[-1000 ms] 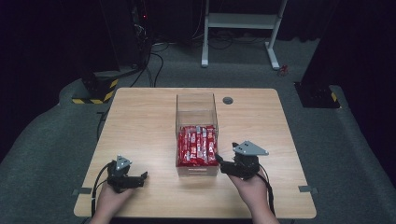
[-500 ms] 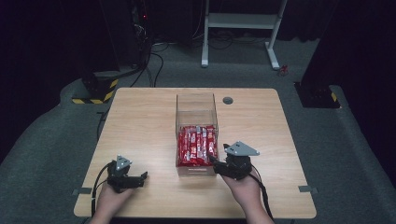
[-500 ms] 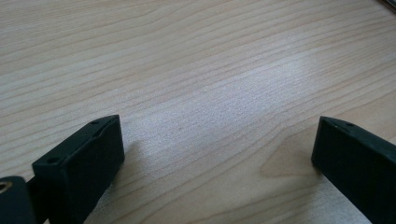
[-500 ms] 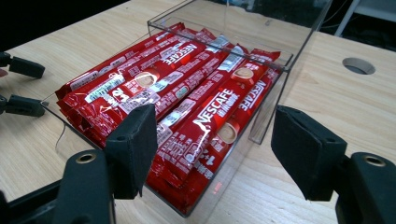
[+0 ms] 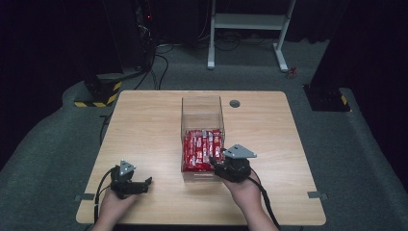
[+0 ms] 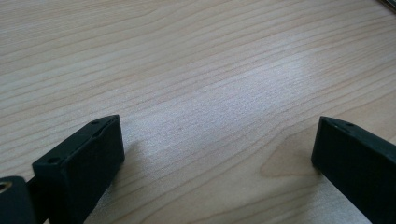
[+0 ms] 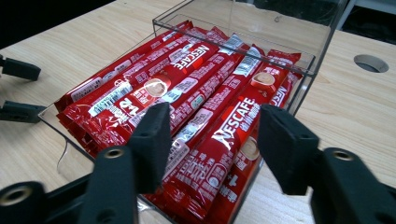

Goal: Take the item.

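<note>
A clear plastic box (image 5: 201, 108) stands in the middle of the table, its near half packed with red Nescafe stick packets (image 5: 202, 149) (image 7: 196, 93). My right gripper (image 5: 217, 164) (image 7: 212, 133) hovers at the box's near right corner, open, its jaws straddling the nearest packets without closing on any. My left gripper (image 5: 144, 184) (image 6: 215, 154) rests low over bare wood at the front left, open, with nothing between its jaws. That left gripper's jaws also appear at the left edge of the right gripper view.
The wooden table (image 5: 144, 125) has a round cable hole (image 5: 235, 103) behind the box on the right. The far half of the box holds nothing. A white desk frame (image 5: 250, 29) and cables stand on the dark floor beyond.
My right gripper has moved left and forward, from beside the box to over its near right corner. The left gripper has stayed put.
</note>
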Demonstrator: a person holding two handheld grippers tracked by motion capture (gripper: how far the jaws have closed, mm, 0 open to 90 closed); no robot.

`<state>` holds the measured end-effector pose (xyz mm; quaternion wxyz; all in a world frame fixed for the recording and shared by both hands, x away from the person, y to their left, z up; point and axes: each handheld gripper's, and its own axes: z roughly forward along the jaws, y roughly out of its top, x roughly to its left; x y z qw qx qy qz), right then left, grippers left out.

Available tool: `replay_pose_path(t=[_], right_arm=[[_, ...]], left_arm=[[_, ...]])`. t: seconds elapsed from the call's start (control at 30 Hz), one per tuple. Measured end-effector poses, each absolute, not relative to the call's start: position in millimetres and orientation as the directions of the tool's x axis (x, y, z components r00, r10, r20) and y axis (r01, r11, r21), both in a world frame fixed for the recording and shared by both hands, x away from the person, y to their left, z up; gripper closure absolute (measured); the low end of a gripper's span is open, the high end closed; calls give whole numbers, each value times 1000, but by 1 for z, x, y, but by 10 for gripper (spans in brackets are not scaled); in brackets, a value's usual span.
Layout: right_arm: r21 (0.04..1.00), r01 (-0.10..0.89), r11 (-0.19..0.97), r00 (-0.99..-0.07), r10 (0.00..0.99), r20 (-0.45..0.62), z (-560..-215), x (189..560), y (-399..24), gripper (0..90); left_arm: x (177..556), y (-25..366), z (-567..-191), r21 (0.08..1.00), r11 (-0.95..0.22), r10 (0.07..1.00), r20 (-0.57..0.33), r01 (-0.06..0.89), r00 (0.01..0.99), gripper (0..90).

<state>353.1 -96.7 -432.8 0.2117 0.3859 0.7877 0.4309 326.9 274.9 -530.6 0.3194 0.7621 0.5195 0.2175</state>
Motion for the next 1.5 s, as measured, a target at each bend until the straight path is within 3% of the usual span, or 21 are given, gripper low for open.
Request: replay_pose_path(t=[0.27,0.47,0.6,0.8,1.5], right_arm=[[819,439,370,-569,820,-65,-439,356,-91,538],[810,479,339,-559,829,-16,-442,357,-89,644],[809,494,318,-555,832,12,-443,356,-92,771],[804,498,325,-568,823,19,-442,357,-95,857],[818,482,315,-576,817,25,-436,347,-103,868]], left_arm=[[327,275,-531,713,-257,930,0,652,367,27],[327,275,-531,714,-258,930,1,651,367,28],[327,275,-531,714,-259,930,1,650,369,30],[326,275,-531,714,-259,929,1,650,369,31],[327,275,-531,715,-259,929,1,649,370,32]])
